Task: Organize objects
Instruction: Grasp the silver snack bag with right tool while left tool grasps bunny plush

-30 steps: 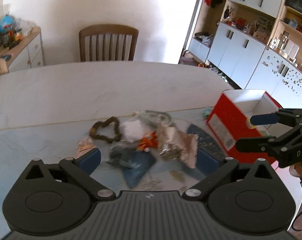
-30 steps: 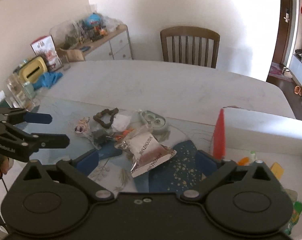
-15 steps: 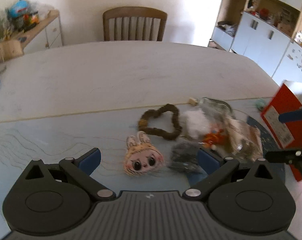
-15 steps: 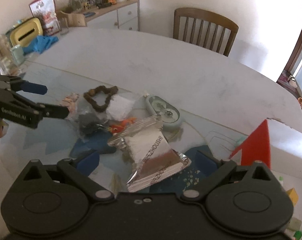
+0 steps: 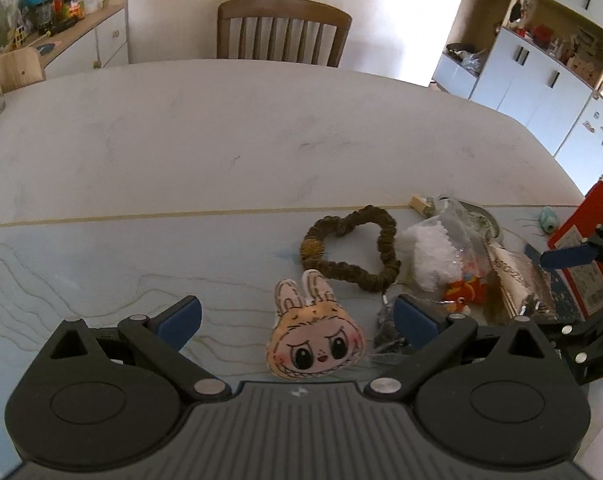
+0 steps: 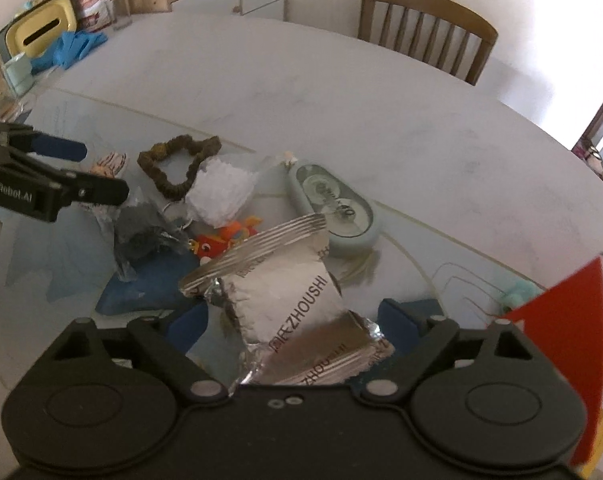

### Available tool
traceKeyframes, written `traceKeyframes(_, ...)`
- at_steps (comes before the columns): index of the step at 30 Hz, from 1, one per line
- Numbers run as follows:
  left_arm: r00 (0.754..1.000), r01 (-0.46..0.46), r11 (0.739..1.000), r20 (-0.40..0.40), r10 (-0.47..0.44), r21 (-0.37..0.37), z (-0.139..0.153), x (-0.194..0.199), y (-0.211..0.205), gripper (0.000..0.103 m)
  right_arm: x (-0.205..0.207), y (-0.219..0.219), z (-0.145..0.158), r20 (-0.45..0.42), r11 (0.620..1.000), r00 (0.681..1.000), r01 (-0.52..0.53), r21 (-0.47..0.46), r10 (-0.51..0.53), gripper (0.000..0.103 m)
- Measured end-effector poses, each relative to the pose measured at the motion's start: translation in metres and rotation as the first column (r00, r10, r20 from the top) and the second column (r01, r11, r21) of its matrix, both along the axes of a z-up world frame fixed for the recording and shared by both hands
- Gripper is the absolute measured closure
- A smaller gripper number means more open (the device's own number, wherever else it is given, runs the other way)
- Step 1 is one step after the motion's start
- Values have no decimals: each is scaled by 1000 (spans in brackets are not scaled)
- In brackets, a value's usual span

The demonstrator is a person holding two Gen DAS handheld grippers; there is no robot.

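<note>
Blk gripper [image 5: 297, 318], blue pads [image 5: 179, 320].

On the table [image 5: 261, 128], one bunny-face charm [image 5: 315, 340], one brown hair scrunchie [image 5: 351, 250], one white fluffy item [image 6: 221, 192], one orange toy [image 6: 225, 236], one silver foil packet [image 6: 285, 304], one pale green oval case [image 6: 333, 208] and one red box [image 5: 581, 256] are counted. One wooden chair [image 5: 281, 28] is seen behind. Two grippers are counted: left [image 5: 297, 316] and right [image 6: 297, 320].
</note>
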State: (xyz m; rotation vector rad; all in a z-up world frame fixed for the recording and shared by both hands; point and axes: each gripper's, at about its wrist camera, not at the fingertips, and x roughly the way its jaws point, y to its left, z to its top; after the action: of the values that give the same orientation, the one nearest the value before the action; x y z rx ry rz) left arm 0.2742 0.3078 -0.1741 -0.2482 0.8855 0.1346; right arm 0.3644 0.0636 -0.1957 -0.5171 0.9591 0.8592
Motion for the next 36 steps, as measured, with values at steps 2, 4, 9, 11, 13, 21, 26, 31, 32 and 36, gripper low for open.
traceKeyframes(2, 1000, -6, 1000, -1, 6, -13, -2, 0, 2, 1, -1, 1, -2, 7, 1000, 1000, -2, 1, 2, 13)
traceKeyframes(4, 1000, -8, 1000, 6, 8, -19, -3, -2, 3, 1, -2, 1, -3, 2, 1000, 1000, -3, 7, 3, 17)
traceKeyframes(9, 1000, -10, 999, 9, 11, -52, -5, -4, 3, 19, -6, 0, -4, 4, 1000, 1000, -7, 7, 7, 28)
traceKeyframes(11, 1000, -5, 999, 10, 5, -53, -4, -4, 3, 28, -7, 0, -3, 9, 1000, 1000, -5, 8, 5, 30)
traceKeyframes(13, 1000, 4, 997, 11, -4, -71, -2, -5, 3, 39, -8, 0, -1, 12, 1000, 1000, 1, 10, -1, 36)
traceKeyframes(21, 1000, 24, 998, -11, -25, -49, 6, -7, -7, 62, -20, 0, 7, 26, 1000, 999, 24, 2, -24, 54)
traceKeyframes(26, 1000, 3, 997, 13, -2, -71, 18, -15, -5, 62, -29, -14, 18, 7, 998, 998, 59, 34, -59, 56)
traceKeyframes(31, 1000, -5, 998, 19, 7, -63, 35, -26, -14, 62, -42, -32, 38, 6, 993, 996, 92, 77, -93, 56)
traceKeyframes(32, 1000, -5, 998, 23, 6, -65, 38, -28, -16, 62, -45, -36, 43, 4, 991, 995, 99, 86, -99, 56)
traceKeyframes(36, 1000, 13, 998, 28, -12, -58, 54, -36, -32, 62, -55, -52, 63, -4, 985, 993, 119, 125, -120, 56)
